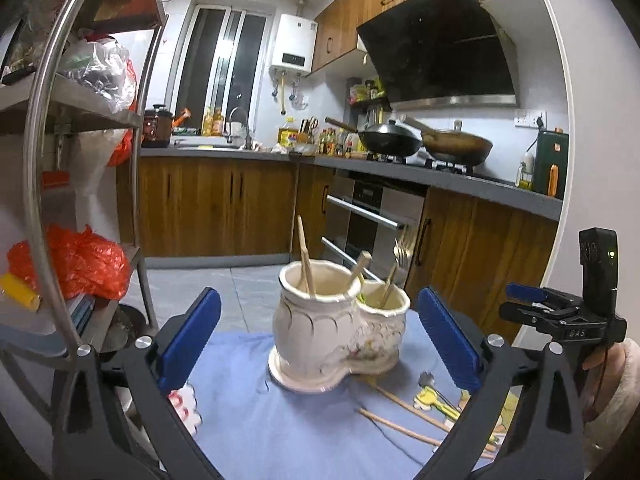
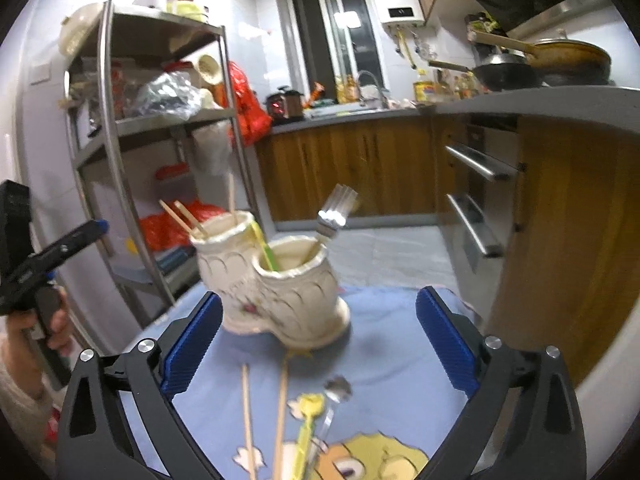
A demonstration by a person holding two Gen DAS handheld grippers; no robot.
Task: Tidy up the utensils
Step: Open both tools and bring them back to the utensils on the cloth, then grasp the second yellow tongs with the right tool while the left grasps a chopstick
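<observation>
Both grippers, left gripper (image 1: 320, 340) and right gripper (image 2: 318, 344), gape empty; loose chopsticks (image 2: 264, 412) lie lengthwise toward the right gripper, which is nearer, short of the holder (image 2: 280, 288).

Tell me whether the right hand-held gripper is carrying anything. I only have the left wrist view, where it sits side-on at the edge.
Observer: No. In its own view the right hand-held gripper is wide open, with nothing between its blue pads.
Operator: What is the green sliver in the cream ceramic two-compartment utensil holder?
Observer: A yellow-green plastic stick, standing in the shorter compartment along with the metal fork.
Operator: What is printed on the blue cloth behind my finger?
Observer: A yellow-haired cartoon figure.
</observation>
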